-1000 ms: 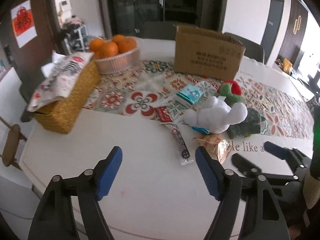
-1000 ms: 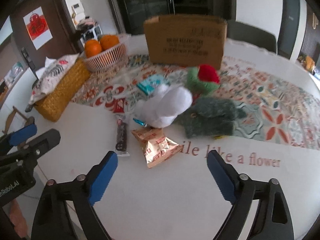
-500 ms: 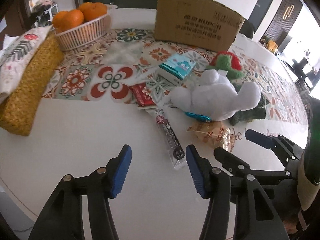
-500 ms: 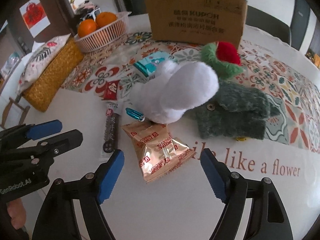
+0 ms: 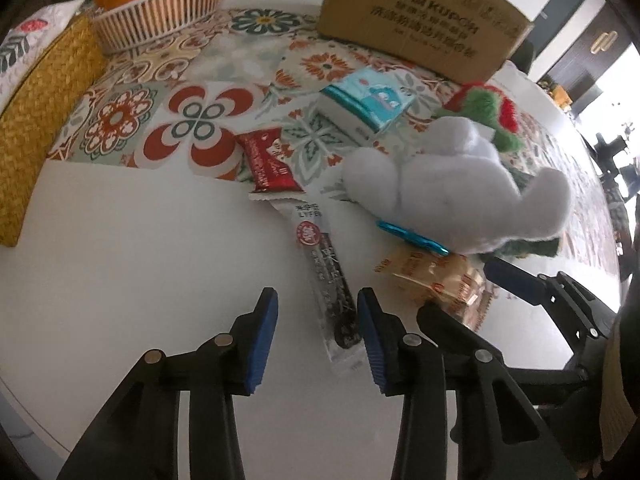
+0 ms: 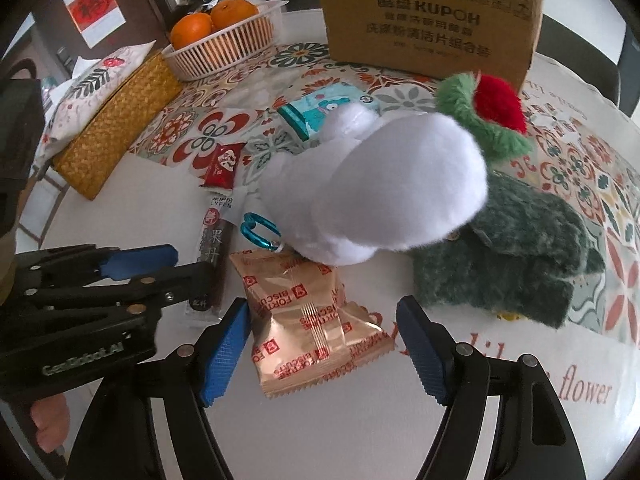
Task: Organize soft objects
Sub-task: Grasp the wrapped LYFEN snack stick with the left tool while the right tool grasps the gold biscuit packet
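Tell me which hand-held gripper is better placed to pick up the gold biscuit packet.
Right. The right hand-held gripper already straddles the gold biscuit packet, jaws closing. The left hand-held gripper sits over the long snack stick instead.

White table (image 6: 500, 432) (patterned runner (image 5: 200, 120) across it) carries plush toys (image 6: 380, 196), snack packets (image 6: 312, 316).

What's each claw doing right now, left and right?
Left claw: open, closing around the long snack stick, not gripping yet.
Right claw: open, closing around the gold biscuit packet, not gripping yet.
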### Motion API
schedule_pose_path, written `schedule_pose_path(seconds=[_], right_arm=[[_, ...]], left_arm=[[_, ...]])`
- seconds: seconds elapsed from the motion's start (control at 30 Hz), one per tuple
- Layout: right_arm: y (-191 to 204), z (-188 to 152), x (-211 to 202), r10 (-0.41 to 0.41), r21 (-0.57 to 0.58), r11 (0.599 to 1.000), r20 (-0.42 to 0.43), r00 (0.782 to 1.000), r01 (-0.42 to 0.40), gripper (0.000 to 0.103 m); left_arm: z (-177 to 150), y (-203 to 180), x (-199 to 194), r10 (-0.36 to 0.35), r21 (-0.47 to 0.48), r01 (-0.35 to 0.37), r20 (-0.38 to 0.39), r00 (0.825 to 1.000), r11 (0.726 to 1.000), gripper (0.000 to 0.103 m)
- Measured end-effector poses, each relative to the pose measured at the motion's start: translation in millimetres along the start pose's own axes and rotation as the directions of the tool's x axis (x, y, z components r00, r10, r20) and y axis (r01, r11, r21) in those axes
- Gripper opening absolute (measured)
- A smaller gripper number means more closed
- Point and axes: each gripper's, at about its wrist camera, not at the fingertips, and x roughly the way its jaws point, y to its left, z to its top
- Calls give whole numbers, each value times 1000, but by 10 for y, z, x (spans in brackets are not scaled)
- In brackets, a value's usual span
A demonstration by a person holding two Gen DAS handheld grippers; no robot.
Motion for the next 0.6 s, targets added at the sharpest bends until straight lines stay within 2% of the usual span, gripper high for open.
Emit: schedule_pose_path(seconds=[0.13, 0.33, 0.4, 0.6], right_arm=[[-5, 51, 80, 20, 17, 1000, -5, 1000, -20, 69], [-29, 62, 131, 26, 47, 999, -1, 1000, -26, 62], [-37, 64, 125, 22, 53, 998, 6, 1000, -22, 59], [-37, 43, 90, 6, 63, 998, 9, 1000, -7, 55]], left_arm=[[92, 15, 101, -10, -40, 9, -20, 1000, 999, 37], [176, -78, 157, 47, 4, -47, 11, 999, 999, 30], [188, -116, 172, 67, 22, -67, 17, 998, 997, 25], [122, -48, 129, 25, 41, -26, 35, 999, 999, 20]])
